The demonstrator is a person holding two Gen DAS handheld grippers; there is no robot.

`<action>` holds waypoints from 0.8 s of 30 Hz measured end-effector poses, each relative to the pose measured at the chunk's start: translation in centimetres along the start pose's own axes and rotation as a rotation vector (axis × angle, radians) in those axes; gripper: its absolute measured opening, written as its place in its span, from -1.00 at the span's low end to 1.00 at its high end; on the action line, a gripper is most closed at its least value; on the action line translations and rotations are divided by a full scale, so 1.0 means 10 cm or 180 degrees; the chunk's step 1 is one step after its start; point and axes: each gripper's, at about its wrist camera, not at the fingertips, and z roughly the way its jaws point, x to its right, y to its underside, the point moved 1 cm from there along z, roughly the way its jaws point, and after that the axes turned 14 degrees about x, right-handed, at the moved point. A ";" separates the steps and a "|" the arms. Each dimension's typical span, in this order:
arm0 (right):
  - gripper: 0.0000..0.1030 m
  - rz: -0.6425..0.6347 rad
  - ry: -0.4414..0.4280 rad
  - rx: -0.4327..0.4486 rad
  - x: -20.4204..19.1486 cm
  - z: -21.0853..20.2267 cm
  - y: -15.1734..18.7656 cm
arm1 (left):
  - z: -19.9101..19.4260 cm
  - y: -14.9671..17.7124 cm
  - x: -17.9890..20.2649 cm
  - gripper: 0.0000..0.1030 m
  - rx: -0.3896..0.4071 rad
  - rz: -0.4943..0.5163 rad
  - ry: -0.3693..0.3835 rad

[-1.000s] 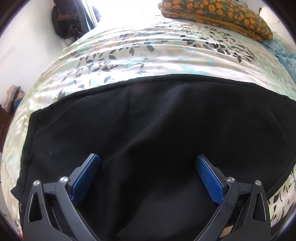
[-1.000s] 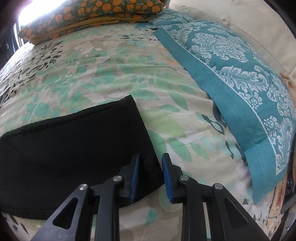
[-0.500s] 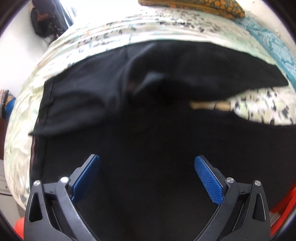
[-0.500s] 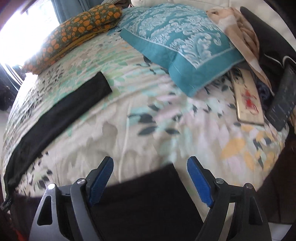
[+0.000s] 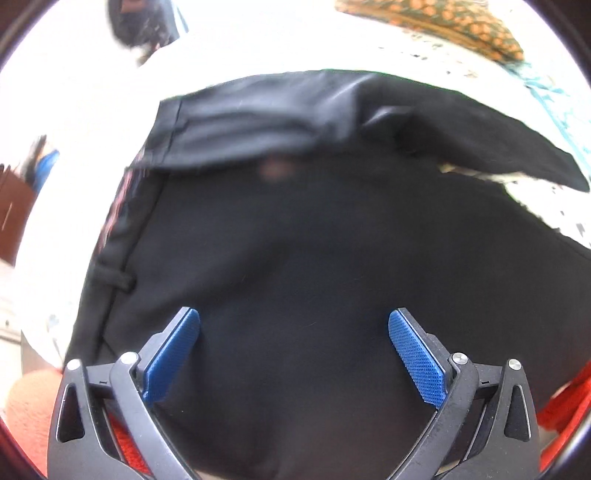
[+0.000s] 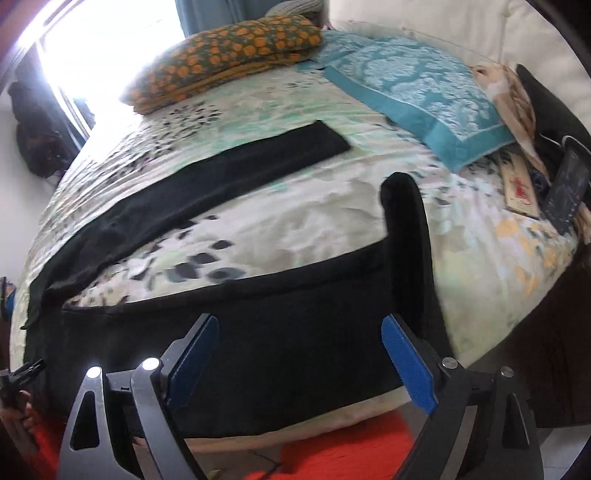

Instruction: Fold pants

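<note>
Black pants (image 6: 280, 332) lie spread on the floral bedsheet (image 6: 314, 218). One leg (image 6: 229, 173) stretches toward the pillows. The other leg lies along the near bed edge, its hem (image 6: 406, 206) curled up. In the left wrist view the waistband end (image 5: 236, 125) is folded over the pants body (image 5: 303, 258). My left gripper (image 5: 293, 354) is open and empty above the pants near the waist. My right gripper (image 6: 299, 354) is open and empty above the near leg.
An orange-patterned pillow (image 6: 221, 59) and a teal pillow (image 6: 417, 92) lie at the head of the bed. A phone-like item (image 6: 521, 184) and a dark device (image 6: 565, 188) lie at the right. Orange floor mat (image 6: 343, 450) below the bed edge. Dark bag (image 5: 144, 22) by the wall.
Both grippers have pulled back toward the near bed edge. The right gripper, nearly shut a second ago, is open and has let go of the leg hem. The far leg lies away from the near one.
</note>
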 end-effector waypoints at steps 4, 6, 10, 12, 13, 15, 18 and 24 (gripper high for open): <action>0.75 0.0050 -0.0602 -0.0182 -1.07 0.12 0.45 | -0.08 0.07 -0.06 0.99 0.0171 0.0139 -0.0035; 0.75 -0.0156 -0.0703 -0.0230 -1.56 0.20 0.70 | -0.08 0.09 -0.07 0.99 0.0190 0.0065 -0.0046; 0.75 -0.1005 -0.0670 -0.0277 -2.25 0.33 1.12 | -0.07 0.14 -0.04 0.99 0.0270 0.0060 -0.0060; 0.75 -0.1300 -0.0561 -0.0285 -2.35 0.38 1.28 | -0.06 0.12 -0.02 0.99 0.0306 0.0049 -0.0060; 0.75 -0.1333 -0.0535 -0.0337 -2.34 0.42 1.32 | -0.11 0.17 0.00 0.99 0.0334 0.0050 -0.0059; 0.81 -0.1290 -0.0490 -0.0428 -2.23 0.50 1.36 | -0.08 0.17 -0.05 0.99 0.0383 0.0051 -0.0056; 1.00 -0.1181 -0.0502 -0.0422 -2.07 0.54 1.36 | -0.19 0.26 -0.01 0.99 0.0416 0.0054 -0.0040; 1.00 -0.1215 -0.0574 -0.0284 -2.03 0.55 1.43 | -0.21 0.25 0.00 0.99 0.0429 0.0062 -0.0032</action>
